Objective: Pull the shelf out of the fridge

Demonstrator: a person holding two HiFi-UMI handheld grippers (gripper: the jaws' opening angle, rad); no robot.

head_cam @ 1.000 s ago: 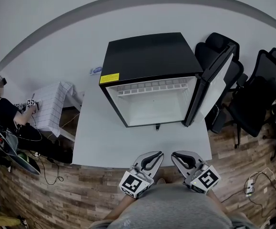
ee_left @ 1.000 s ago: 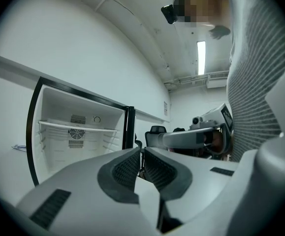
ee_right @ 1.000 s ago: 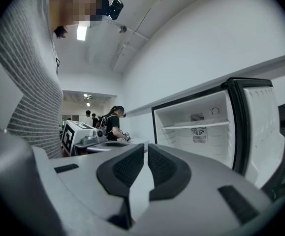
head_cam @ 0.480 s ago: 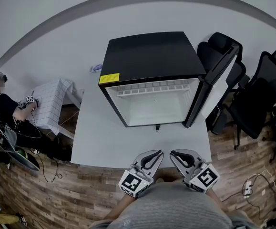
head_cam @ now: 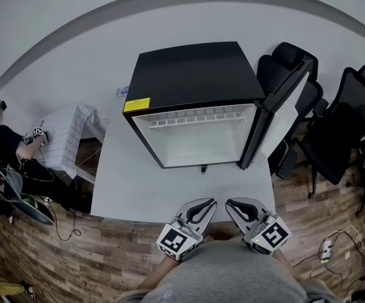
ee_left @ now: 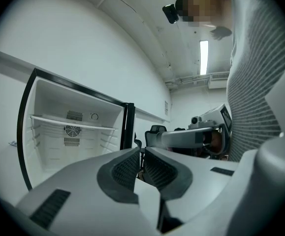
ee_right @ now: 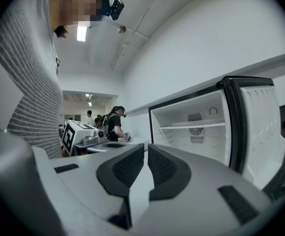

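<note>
The shelf (head_cam: 195, 120) sits high in the open fridge (head_cam: 188, 74). It is a thin white rack running from wall to wall just under the cavity's ceiling, with its front lip facing the person. The fridge stands on the white table (head_cam: 128, 188) with its door (head_cam: 282, 112) swung wide at the right, and a bare strip of tabletop lies between its open front and the table's near edge. The pull has not begun, so the step in hand is probably the reach. To do it well, spread the jaws before arriving and come in level at the height of the lip. Bite the lip near its middle, or one gripper to each side, so it does not skew in the side rails. Then draw it straight back toward the near edge and keep it flat as it clears. The left gripper (head_cam: 206, 207) and right gripper (head_cam: 234, 208) hang side by side at the table's near edge, close to the person's body. Both are below the shelf and well apart from it. Each has its jaws pressed together with nothing between them.
</note>
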